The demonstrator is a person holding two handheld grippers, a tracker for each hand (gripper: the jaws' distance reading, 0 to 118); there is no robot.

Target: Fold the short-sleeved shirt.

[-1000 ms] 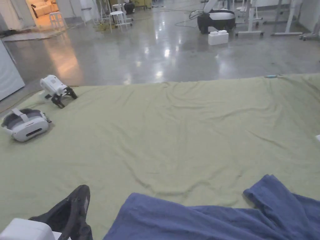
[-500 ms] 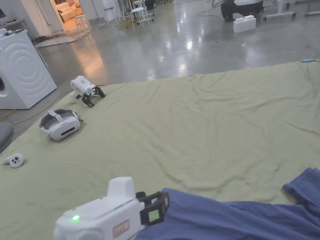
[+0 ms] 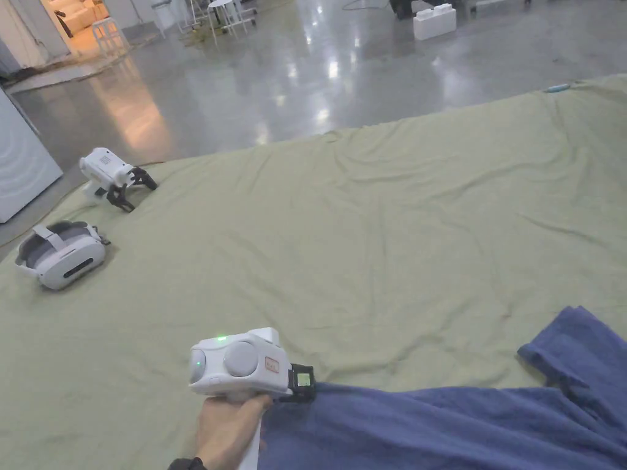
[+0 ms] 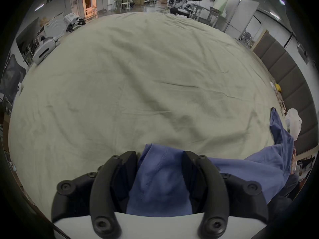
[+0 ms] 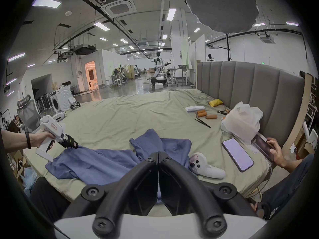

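Left claw (image 4: 160,158) sits at the shirt's (image 3: 441,428) near-left corner, and it's wide open, jaws set either side of a bunched blue fold, one to each flank, not pinching it yet. A second ago that claw was off at the sheet's edge, clear of the cloth; half a second ago it had swung in beside the corner; now its tip meets the fabric, with the hand (image 3: 229,428) steady under it. My read: the grab on this corner is about to happen, and nothing is folded so far.

Right claw (image 5: 158,154), jaws pressed flat together, hangs above the shirt's other end with nothing between them that I can make out.

Shirt lies crumpled on the green sheet (image 3: 367,245), along the near edge by the person. Its long axis runs left to right across the head view, parallel to that edge. One sleeve (image 3: 569,349) kicks up and away at the right end. Which end is collar and which is hem, I can't tell from this rumple.
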